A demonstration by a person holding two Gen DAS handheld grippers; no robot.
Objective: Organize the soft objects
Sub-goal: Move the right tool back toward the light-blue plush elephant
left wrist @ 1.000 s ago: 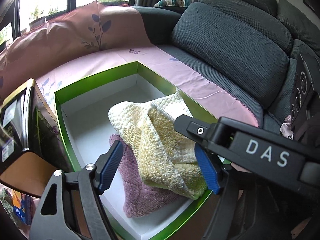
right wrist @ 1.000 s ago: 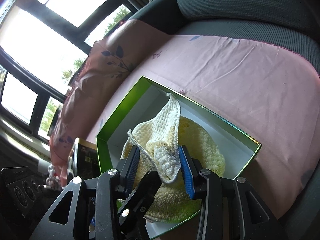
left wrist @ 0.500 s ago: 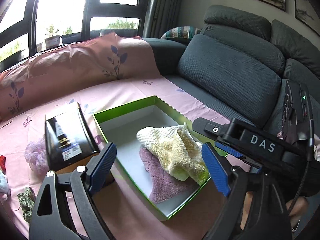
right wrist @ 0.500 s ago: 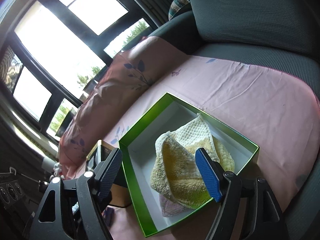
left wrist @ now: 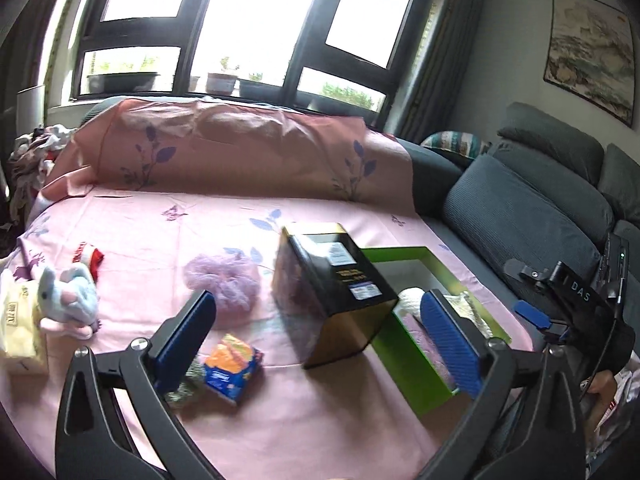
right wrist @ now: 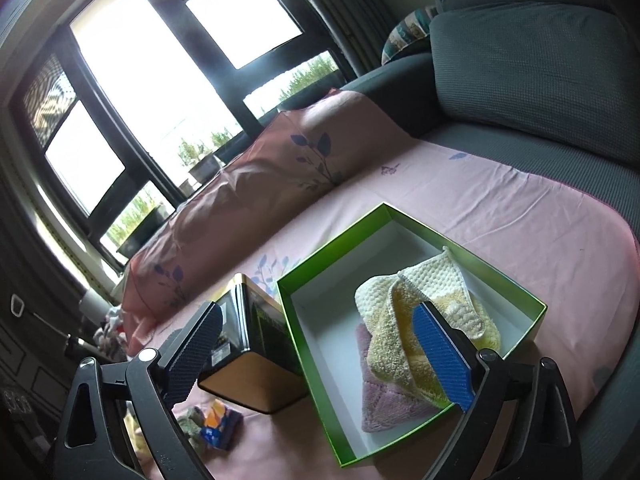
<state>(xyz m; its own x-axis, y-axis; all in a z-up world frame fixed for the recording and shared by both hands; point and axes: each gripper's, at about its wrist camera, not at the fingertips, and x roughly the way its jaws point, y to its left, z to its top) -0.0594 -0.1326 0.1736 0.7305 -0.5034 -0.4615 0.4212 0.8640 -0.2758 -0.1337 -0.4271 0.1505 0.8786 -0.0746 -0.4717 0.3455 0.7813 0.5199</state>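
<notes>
Both tools just let go — the yellow cloth (right wrist: 430,312) now lies in the green box (right wrist: 536,314) on the purple one. Right tool (right wrist: 320,354) and left tool (left wrist: 320,338) are spreading, nothing between. Next up, I'd guess the purple scrunchie (left wrist: 222,282) at 10 o'clock.

**2 black handheld grippers with blue ribbed pads**

The left black plastic two-finger gripper (left wrist: 324,336) has 2 angular arms with triangular cut-outs, a silver screw head at each knuckle, and 2 flat fingers faced with dark-blue ribbed pads (left wrist: 450,344). Its jaws are opening, with nothing between them. The right black plastic two-finger gripper (right wrist: 318,352) is built alike: matte black frame, silver screws, blue grid-textured pads (right wrist: 440,360), its jaws also opening and empty. Seen from the left wrist camera, the right gripper's body bears white letters "DAS", a small green light and a thin black cable.
</notes>
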